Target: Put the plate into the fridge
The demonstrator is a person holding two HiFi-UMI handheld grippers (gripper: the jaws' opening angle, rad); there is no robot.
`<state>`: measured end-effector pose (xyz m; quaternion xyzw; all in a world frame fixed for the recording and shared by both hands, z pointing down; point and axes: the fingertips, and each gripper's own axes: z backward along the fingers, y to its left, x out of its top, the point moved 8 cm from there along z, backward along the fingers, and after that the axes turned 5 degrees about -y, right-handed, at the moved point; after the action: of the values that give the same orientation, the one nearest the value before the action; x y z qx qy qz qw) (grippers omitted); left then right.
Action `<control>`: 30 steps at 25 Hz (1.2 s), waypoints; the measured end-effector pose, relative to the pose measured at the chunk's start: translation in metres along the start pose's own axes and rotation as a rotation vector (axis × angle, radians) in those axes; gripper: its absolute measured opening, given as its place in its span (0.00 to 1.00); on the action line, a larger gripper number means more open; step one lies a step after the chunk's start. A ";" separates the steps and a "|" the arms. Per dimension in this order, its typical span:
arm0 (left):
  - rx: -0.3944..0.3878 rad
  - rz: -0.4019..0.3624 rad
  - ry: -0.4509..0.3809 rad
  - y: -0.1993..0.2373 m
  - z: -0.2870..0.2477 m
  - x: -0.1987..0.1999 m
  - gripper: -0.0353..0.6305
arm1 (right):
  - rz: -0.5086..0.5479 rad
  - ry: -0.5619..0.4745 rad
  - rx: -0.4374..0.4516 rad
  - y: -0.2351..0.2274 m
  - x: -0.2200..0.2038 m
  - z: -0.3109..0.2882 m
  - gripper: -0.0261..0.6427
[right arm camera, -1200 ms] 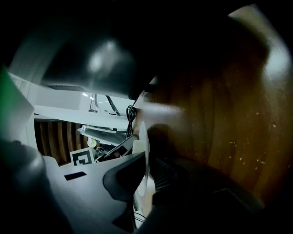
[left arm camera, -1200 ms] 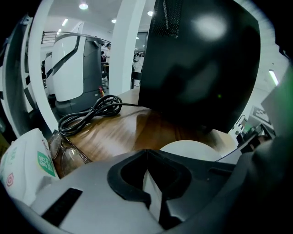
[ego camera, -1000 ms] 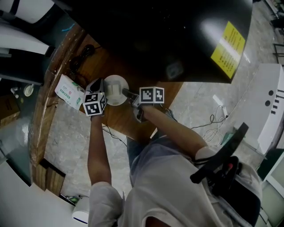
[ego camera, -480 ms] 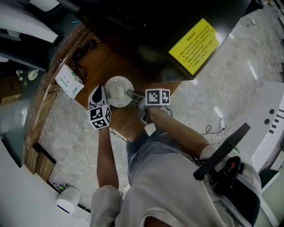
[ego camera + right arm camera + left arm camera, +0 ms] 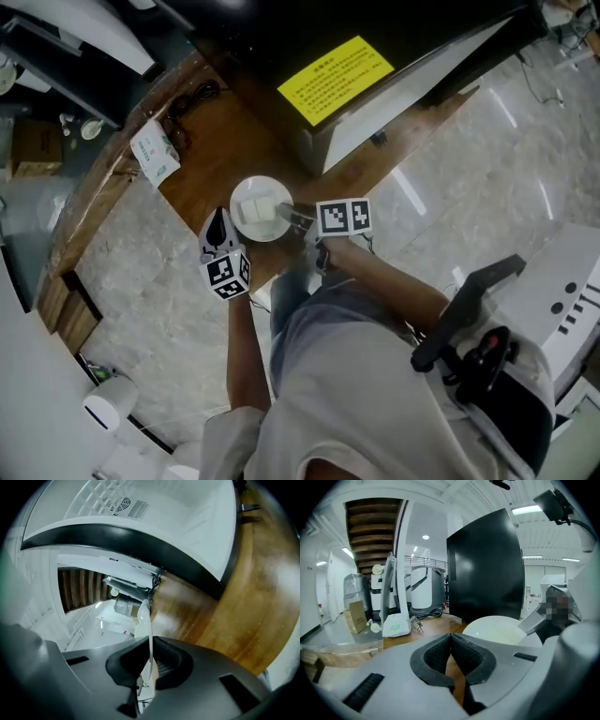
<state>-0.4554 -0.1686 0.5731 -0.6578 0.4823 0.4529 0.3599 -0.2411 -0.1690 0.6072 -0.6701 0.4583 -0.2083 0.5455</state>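
Note:
The white plate hangs over the wooden table, in front of the black fridge with its yellow label. My right gripper is shut on the plate's right rim. In the right gripper view the plate runs edge-on between the pads of that gripper. My left gripper floats just left of the plate, jaws shut with nothing between them. In the left gripper view its tips meet, the plate lies to the right, and the fridge stands behind.
A white and green packet and dark cables lie on the table's far part. A white panel edged in black runs along the fridge's right side. Marble floor surrounds the table, and a cardboard box sits at left.
Both grippers have risen and shifted along the table, the plate staying in the right one. The fridge's white panel has come into the head view.

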 end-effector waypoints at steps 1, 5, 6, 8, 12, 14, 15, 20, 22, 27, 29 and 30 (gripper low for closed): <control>0.019 0.010 -0.005 -0.002 0.007 -0.001 0.08 | -0.001 0.007 0.006 0.002 0.000 0.004 0.08; 0.066 0.042 -0.019 -0.016 0.039 -0.005 0.08 | 0.007 0.026 0.028 0.015 -0.005 0.024 0.08; 0.074 0.051 -0.016 -0.018 0.047 -0.007 0.08 | 0.012 0.031 0.034 0.018 -0.008 0.029 0.08; 0.090 0.061 -0.010 -0.021 0.058 -0.013 0.08 | 0.023 0.041 0.047 0.023 -0.013 0.034 0.08; 0.124 0.047 -0.028 -0.025 0.080 -0.025 0.08 | 0.029 0.066 0.078 0.032 -0.025 0.046 0.08; 0.141 0.046 -0.047 -0.032 0.093 -0.023 0.08 | 0.032 0.077 0.094 0.038 -0.031 0.054 0.08; 0.151 0.046 -0.061 -0.038 0.100 -0.023 0.08 | 0.041 0.085 0.099 0.041 -0.034 0.061 0.08; 0.192 0.055 -0.127 -0.090 0.153 -0.025 0.08 | 0.083 0.103 0.116 0.045 -0.055 0.123 0.08; 0.205 0.046 -0.138 -0.115 0.171 -0.024 0.08 | 0.083 0.106 0.120 0.043 -0.061 0.150 0.08; 0.238 0.078 -0.161 -0.181 0.223 -0.026 0.08 | 0.074 0.123 0.131 0.040 -0.086 0.224 0.08; 0.248 0.090 -0.172 -0.211 0.246 -0.027 0.08 | 0.071 0.129 0.138 0.040 -0.097 0.260 0.08; 0.251 0.097 -0.178 -0.227 0.256 -0.028 0.08 | 0.069 0.130 0.138 0.039 -0.102 0.278 0.08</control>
<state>-0.3048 0.1353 0.5228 -0.5406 0.5327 0.4624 0.4584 -0.0898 0.0671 0.5054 -0.5997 0.5003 -0.2637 0.5662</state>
